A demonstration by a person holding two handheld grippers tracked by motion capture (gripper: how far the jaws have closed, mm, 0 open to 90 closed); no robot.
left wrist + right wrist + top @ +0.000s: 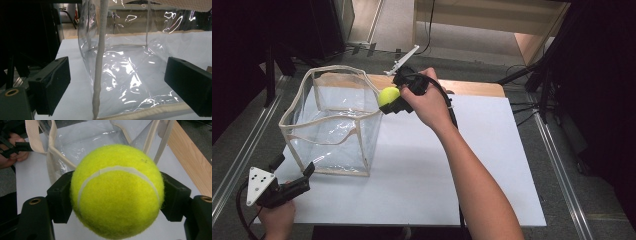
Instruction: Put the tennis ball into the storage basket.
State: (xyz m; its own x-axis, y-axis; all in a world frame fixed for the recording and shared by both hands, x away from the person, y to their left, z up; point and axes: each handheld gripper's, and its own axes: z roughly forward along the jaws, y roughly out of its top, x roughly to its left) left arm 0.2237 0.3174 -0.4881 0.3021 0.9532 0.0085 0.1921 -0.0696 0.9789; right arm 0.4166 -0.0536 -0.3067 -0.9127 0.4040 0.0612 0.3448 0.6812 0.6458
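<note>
So, right tongs (393,102) clamped on fuzzy yellow-green tennis ball (388,95), hovering at far rim of clear plastic cloth-trimmed bag (332,122) on white counter (422,165). Left tongs (294,169) wide, empty, near bag corner. Pickup done, drop-in left.

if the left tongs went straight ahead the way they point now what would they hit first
Probably the clear bag: its cream-trimmed corner edge stands just ahead between the open left tongs, though depth is hard to judge.
</note>
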